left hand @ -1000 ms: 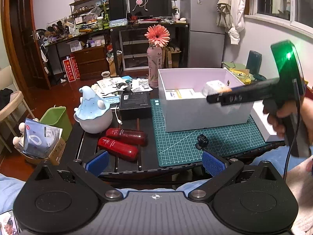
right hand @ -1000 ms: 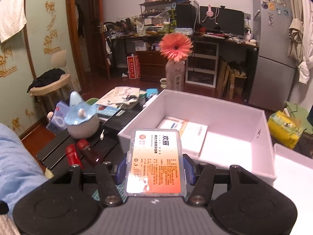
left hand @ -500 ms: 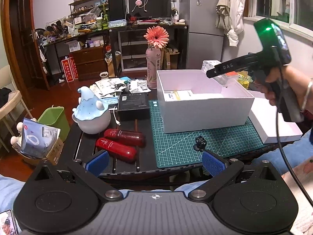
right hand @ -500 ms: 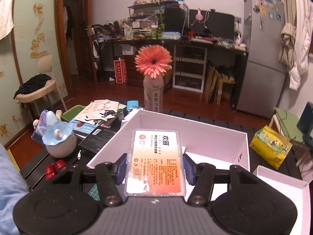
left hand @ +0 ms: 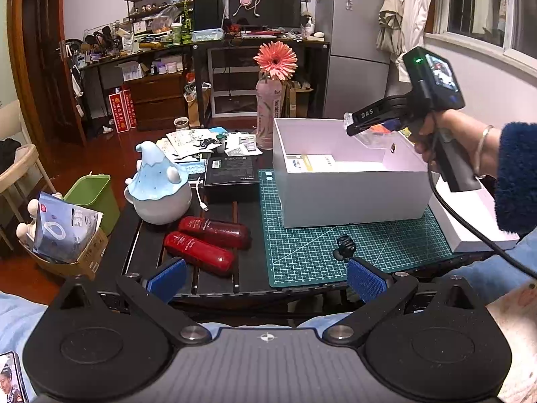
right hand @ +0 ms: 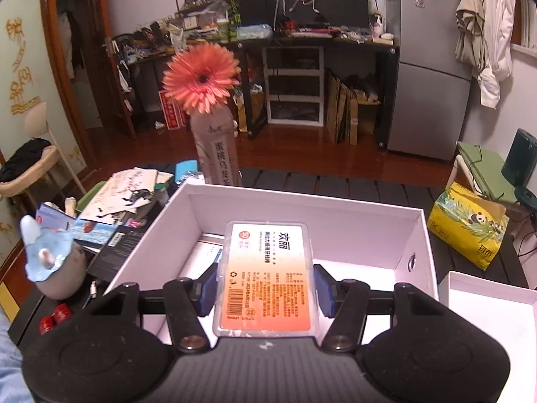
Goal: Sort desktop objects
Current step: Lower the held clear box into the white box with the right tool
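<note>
Being held over white box [right hand: 412,231] by right gripper [right hand: 265,288]: clear plastic case [right hand: 266,275], not yet released. Left gripper [left hand: 265,277] being kept wide, empty. Red tubes [left hand: 208,241], black clip [left hand: 345,245] being left unsorted.

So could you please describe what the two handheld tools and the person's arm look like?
Both tools have black bodies with ribbed grey centres, round side discs and blue textured pads. Seen from the left wrist view, the right tool has a pistol grip, white "DAS" lettering, a green light, a small screen and a black cable. The arm wears a dark blue fuzzy sleeve and a thin bracelet.
</note>
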A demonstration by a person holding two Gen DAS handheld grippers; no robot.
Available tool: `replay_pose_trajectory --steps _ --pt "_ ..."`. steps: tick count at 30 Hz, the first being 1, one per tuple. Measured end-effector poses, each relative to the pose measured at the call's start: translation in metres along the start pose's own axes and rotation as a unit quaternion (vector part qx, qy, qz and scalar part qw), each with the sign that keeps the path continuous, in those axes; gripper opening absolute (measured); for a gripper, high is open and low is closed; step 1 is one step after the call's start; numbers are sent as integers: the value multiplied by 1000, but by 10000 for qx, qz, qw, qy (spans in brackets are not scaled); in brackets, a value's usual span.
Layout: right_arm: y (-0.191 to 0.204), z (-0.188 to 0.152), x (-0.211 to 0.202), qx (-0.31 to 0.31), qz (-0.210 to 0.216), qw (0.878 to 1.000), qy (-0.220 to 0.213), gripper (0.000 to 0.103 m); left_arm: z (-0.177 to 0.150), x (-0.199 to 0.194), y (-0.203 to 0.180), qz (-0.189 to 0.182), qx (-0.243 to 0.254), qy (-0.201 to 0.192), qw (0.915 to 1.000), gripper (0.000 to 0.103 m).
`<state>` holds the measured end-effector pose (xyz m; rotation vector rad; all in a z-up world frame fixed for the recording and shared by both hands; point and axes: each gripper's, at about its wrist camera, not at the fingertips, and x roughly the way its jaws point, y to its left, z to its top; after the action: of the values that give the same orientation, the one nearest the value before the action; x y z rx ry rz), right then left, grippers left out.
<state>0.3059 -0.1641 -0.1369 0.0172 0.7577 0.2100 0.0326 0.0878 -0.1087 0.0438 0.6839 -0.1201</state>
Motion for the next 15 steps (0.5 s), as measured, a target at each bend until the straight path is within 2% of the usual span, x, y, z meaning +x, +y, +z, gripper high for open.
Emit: replay_pose_trajectory --steps 7,15 --pt "13 24 36 162 76 9996 212 56 2 5 2 -19 -63 85 9999 103" --pt "26 41 87 202 -2 9960 869 56 2 9 5 -79 -118 152 9998 103"
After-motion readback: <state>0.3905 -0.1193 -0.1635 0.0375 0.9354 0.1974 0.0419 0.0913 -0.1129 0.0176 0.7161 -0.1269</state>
